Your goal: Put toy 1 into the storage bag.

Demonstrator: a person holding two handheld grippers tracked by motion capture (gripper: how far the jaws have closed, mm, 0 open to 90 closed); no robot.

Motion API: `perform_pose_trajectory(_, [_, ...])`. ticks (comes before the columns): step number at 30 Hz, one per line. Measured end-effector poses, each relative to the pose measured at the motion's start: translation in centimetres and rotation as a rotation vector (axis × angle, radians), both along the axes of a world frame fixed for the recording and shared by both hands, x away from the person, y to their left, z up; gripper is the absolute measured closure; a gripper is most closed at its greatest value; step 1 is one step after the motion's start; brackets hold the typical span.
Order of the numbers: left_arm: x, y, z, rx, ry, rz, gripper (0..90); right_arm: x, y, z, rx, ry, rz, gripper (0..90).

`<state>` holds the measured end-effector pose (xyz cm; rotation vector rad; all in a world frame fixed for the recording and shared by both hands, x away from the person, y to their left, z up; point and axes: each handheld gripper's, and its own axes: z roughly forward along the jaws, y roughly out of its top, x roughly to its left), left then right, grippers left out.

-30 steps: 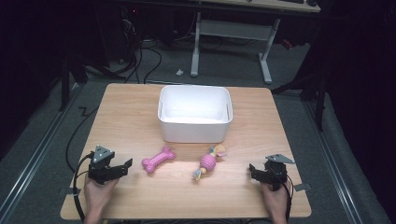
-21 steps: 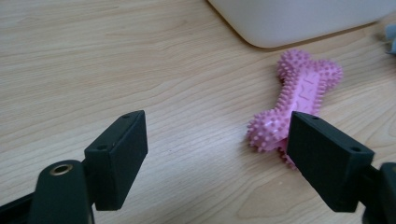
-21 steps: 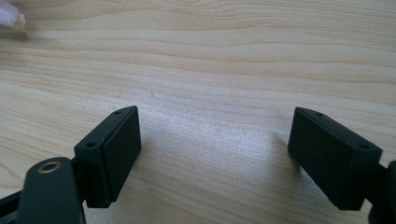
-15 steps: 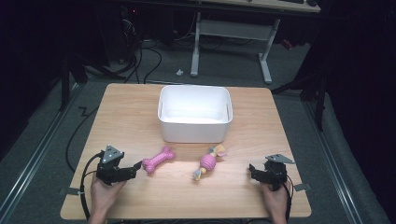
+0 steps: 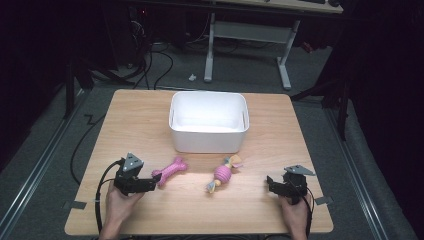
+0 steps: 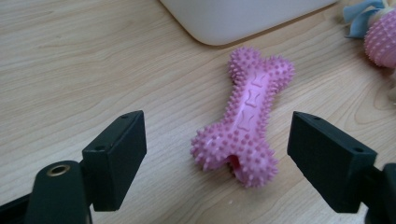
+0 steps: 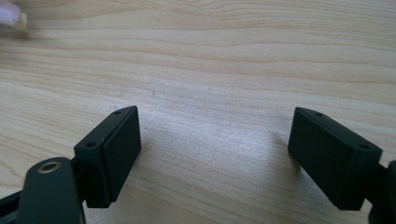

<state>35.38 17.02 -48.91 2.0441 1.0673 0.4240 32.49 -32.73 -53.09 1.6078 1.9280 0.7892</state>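
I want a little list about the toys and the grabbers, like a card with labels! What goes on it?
Table: light wood table
Box: white bin, near the table's far side
Toy one: pink spiky bone, lying flat
Toy two: pink ball with rope ends, beside the bone
Left gripper: open, near end of the bone between its jaws, not pinched
Right gripper: open over bare wood

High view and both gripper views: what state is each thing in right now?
Left tongs: open, straddling the bone's near end, no contact.
Right tongs: open over bare wood.
Pink bone toy: flat on table.
Ball rope toy: on table.
White bin: upright, looks empty.
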Motion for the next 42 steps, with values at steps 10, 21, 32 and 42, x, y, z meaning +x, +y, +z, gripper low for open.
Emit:
perform_pose_trajectory(10, [1.1,-2.2,0.5,0.059,0.031,-0.066,21.3,0.0,0.0,0.0,-0.001,0.001,0.001,17.3])
perform_pose_trajectory(21, [2.8,-4.7,0.7,0.173,0.101,-0.131,26.0,0.0,0.0,0.0,-0.001,0.002,0.001,17.3])
perform_pose_trajectory(32, [4.2,-5.9,0.0,0.239,0.149,-0.159,33.8,0.0,0.0,0.0,0.0,0.002,0.001,17.3])
perform_pose_trajectory(42, [5.3,-6.5,-0.4,0.284,0.198,-0.175,37.8,0.0,0.0,0.0,-0.001,0.002,0.001,17.3])
